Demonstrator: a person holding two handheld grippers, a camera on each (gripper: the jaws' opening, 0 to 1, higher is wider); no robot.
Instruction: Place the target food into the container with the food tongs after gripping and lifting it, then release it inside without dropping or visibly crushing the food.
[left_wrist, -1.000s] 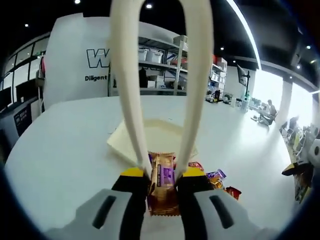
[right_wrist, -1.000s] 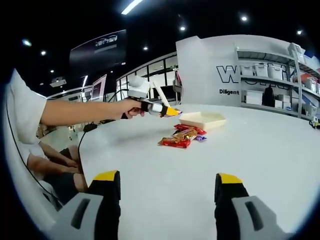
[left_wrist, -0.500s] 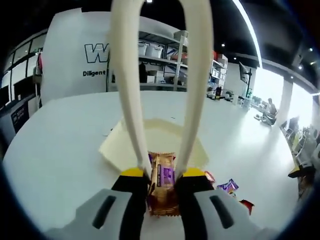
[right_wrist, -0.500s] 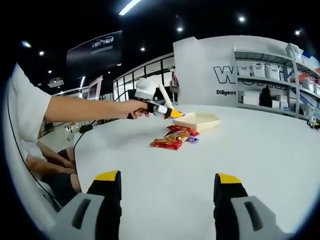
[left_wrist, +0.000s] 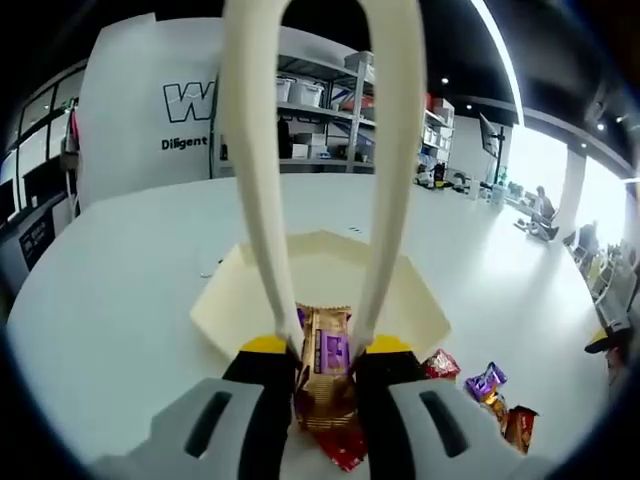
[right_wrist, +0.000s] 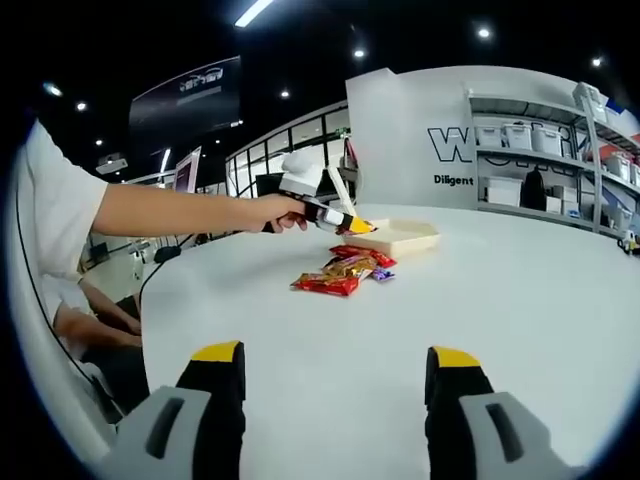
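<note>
- A gold-and-purple wrapped snack (left_wrist: 326, 365) is pinched between the jaws of the left gripper (left_wrist: 325, 352), alongside the arms of the cream food tongs (left_wrist: 258, 180).
- The snack is held above the near edge of the cream container (left_wrist: 420, 300), seen at 12 o'clock beyond it.
- Loose wrapped snacks (left_wrist: 480, 385) lie on the white table (left_wrist: 110, 300) at 4 o'clock.
- The right gripper (right_wrist: 330, 400) is seen low over the table, jaws spread with nothing between them.
</note>
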